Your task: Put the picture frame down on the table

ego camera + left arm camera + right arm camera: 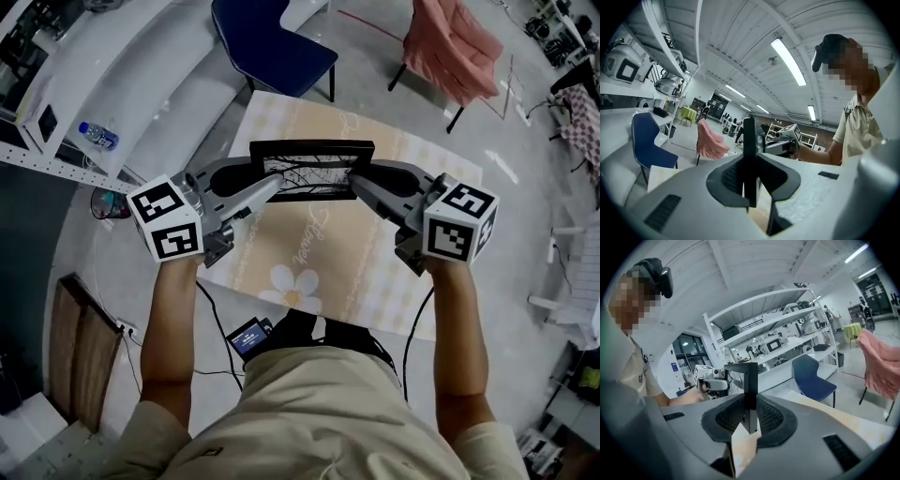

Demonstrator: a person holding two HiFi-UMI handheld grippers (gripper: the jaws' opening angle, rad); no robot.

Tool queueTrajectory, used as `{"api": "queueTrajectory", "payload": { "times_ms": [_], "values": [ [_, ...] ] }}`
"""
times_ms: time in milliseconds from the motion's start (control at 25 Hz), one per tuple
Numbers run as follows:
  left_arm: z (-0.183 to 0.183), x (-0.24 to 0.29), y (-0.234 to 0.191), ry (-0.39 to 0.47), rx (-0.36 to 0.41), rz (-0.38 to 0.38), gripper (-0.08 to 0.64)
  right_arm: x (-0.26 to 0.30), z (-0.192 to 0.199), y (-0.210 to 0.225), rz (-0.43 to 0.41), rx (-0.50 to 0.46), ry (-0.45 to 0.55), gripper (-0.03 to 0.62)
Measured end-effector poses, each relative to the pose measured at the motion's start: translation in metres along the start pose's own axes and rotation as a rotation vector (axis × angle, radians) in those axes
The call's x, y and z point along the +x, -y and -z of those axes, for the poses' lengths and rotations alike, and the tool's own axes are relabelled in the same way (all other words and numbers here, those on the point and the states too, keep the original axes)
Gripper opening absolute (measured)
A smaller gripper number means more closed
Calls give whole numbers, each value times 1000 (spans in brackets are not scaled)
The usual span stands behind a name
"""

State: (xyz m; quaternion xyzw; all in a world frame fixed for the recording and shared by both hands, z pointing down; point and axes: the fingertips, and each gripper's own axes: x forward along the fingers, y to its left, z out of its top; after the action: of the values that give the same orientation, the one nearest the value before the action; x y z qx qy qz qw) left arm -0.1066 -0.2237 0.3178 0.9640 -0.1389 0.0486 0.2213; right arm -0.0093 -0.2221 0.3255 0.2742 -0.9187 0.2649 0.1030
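A black picture frame (310, 171) with a branch print hangs above the table (281, 112), held level between both grippers. My left gripper (271, 186) is shut on its left edge, my right gripper (357, 184) on its right edge. In the left gripper view the picture frame (749, 154) shows edge-on as a thin black bar pinched between the jaws, with my right gripper (785, 140) beyond it. The right gripper view shows the picture frame's (750, 390) other edge clamped the same way, with my left gripper (712, 380) behind it.
The table carries a beige checked cloth with a flower print (292, 284). A blue chair (272, 42) stands at its far side and a chair draped in pink cloth (455, 42) to the right. White shelving (84, 84) runs along the left.
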Motion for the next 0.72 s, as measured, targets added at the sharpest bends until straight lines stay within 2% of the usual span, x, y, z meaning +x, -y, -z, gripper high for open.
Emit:
{"api": "queueTrajectory", "payload": {
  "times_ms": [320,720],
  "values": [
    [34,21,-60,-40,-83,-49,61,38,27,57,-11,63,-48,71],
    [85,45,-113,-97,-180,-105,61,74,73,114,-30,140,-114,71]
  ]
}}
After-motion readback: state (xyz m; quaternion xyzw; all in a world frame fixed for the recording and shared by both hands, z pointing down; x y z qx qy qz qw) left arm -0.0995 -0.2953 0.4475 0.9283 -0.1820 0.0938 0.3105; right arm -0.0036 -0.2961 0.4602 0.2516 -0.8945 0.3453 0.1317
